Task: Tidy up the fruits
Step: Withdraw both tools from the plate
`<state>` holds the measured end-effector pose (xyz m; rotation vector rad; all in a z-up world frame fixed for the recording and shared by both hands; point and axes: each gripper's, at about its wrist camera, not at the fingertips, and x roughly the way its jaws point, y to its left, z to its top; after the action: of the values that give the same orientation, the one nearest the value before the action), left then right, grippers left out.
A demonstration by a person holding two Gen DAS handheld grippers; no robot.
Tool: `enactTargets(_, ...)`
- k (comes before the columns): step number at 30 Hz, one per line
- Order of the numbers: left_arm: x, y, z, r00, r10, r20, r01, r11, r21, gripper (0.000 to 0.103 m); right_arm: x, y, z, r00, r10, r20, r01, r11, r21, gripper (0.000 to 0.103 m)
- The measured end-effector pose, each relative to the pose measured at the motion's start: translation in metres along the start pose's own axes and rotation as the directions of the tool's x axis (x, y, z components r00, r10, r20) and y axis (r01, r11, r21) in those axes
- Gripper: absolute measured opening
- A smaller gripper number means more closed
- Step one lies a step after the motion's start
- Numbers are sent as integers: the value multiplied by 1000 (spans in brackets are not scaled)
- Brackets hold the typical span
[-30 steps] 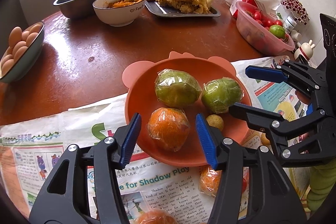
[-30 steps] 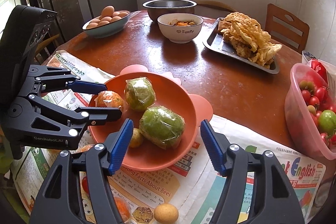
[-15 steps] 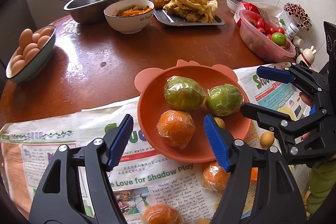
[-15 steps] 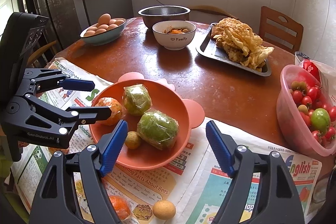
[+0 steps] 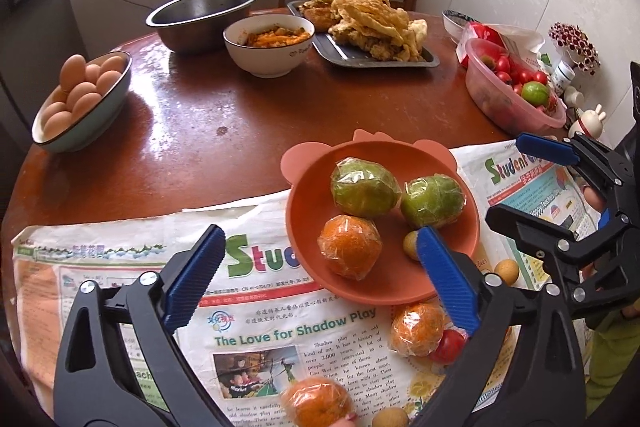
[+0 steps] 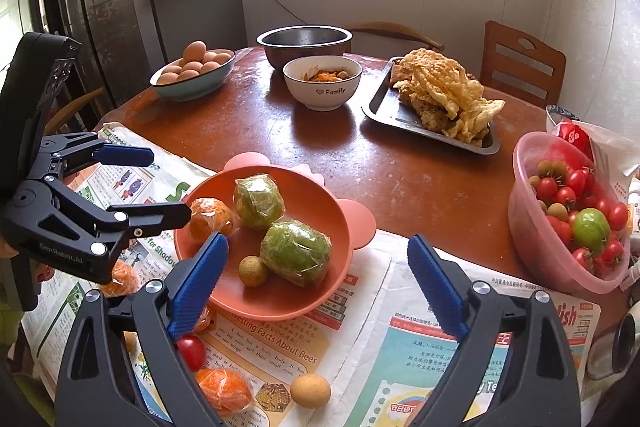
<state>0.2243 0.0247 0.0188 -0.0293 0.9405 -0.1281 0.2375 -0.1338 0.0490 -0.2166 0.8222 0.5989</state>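
Observation:
An orange eared bowl (image 5: 304, 227) (image 6: 320, 203) holds two wrapped green fruits (image 5: 364, 183) (image 6: 296, 253), a wrapped orange (image 5: 348, 251) (image 6: 210, 219) and a small brown fruit (image 5: 410, 245) (image 6: 253, 270). My left gripper (image 5: 318, 233) (image 6: 170, 185) hovers over the bowl's near left side, its jaws opening, with no pad touching any fruit. My right gripper (image 6: 317, 241) (image 5: 504, 179) hangs above the bowl's right side, its jaws opening too and gripping nothing. On the newspaper (image 5: 120, 267) lie loose wrapped oranges (image 5: 416, 327) (image 6: 224, 391), a cherry tomato (image 5: 450, 345) (image 6: 191, 351) and small brown fruits (image 6: 310, 389).
A pink tub of cherry tomatoes (image 6: 560, 259) stands at the right table edge. Farther back are an egg bowl (image 6: 192, 83), a steel bowl (image 6: 304, 43), a white food bowl (image 6: 322, 95) and a tray of fried food (image 6: 384, 107). A wooden chair (image 6: 524, 67) stands behind.
Both grippers' jaws have spread much wider. The left gripper has drawn back and up from the wrapped orange in the bowl. The right gripper has hardly shifted.

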Motion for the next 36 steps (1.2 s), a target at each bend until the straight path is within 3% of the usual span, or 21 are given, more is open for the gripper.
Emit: enactTargets(36,-55,-11,-29,995,62,79,-63,998,2,93,-65,21,-26,996,-16,92,17,1000,-6,98)
